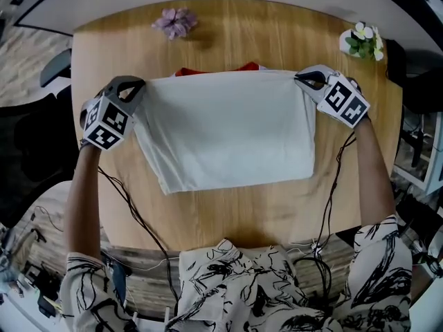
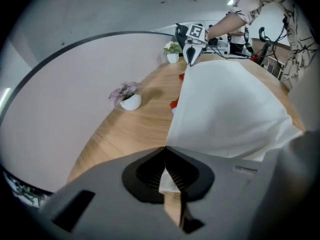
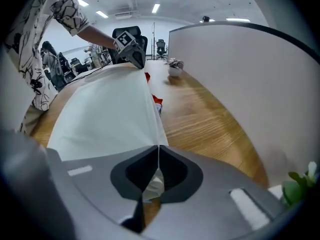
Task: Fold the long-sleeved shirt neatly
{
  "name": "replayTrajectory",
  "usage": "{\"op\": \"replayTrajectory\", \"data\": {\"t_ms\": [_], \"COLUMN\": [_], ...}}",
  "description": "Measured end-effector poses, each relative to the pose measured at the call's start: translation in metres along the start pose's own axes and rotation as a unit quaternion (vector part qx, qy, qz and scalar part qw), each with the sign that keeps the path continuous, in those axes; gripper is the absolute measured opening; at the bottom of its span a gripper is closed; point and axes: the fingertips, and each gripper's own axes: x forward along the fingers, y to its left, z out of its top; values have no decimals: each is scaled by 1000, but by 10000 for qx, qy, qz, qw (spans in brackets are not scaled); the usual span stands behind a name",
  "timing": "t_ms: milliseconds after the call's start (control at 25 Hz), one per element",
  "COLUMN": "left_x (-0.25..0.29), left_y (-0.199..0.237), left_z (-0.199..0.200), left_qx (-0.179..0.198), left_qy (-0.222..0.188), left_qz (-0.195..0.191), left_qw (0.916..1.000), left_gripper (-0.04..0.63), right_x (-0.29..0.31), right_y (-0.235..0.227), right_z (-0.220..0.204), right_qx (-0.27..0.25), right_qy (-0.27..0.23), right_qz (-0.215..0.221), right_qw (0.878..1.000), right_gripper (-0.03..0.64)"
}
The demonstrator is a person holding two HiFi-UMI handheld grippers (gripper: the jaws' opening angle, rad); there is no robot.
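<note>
A white long-sleeved shirt with a red trim at its far edge lies folded flat on the wooden table. My left gripper is shut on the shirt's far left corner, white cloth pinched between its jaws. My right gripper is shut on the far right corner, cloth bunched between its jaws. The far edge of the shirt is stretched taut between both grippers. In the right gripper view the shirt runs toward the left gripper.
A small pot of purple flowers stands at the table's far left, a white pot with a green plant at the far right. Cables trail over the near table edge. A curved grey partition backs the table.
</note>
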Motion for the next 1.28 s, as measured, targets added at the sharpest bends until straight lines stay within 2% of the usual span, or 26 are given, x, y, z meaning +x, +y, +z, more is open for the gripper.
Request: {"op": "replayTrajectory", "data": {"t_ms": [160,200,240,320,400,480,560,720,920,1040,1160,1280], "left_x": [1,-2,-8,-32,-66,-104,-135,-163,-157,-144,-128,-116], "left_y": [4,6,8,12,10,-6,-37,-126,-220,-254,-271,-283], "left_z": [5,5,7,11,11,10,12,3,-15,-27,-32,-37], "left_qx": [-444,-574,-751,-1275,-1754,-1916,-1817,-1385,-1635,-1458,-1177,-843], "left_qy": [-118,-212,-355,-769,-1141,-1357,-1469,-1238,-976,-743,-603,-407], "left_qz": [175,262,363,580,790,933,924,601,23,-47,-65,-137], "left_qw": [9988,9978,9959,9871,9747,9676,9679,9808,9817,9865,9912,9955], "left_gripper": [14,46,115,208,243,247,247,235,233,220,176,160], "right_x": [4,3,0,-16,-41,-68,-92,-119,-121,-109,-92,-77], "right_y": [-3,-3,-3,-2,5,21,47,108,172,200,218,231], "right_z": [-7,-8,-7,-3,2,8,10,-3,-28,-46,-65,-82], "right_qx": [505,632,750,998,1287,1600,1876,2059,2270,2366,2288,2130], "right_qy": [-97,-171,-270,-553,-906,-1292,-1598,-1666,-1437,-1205,-859,-507], "right_qz": [-233,-309,-396,-602,-812,-938,-979,-1118,-1031,-905,-872,-910], "right_qw": [9984,9974,9960,9917,9842,9741,9642,9578,9577,9599,9657,9715], "right_gripper": [31,67,124,191,246,250,264,264,265,273,273,279]}}
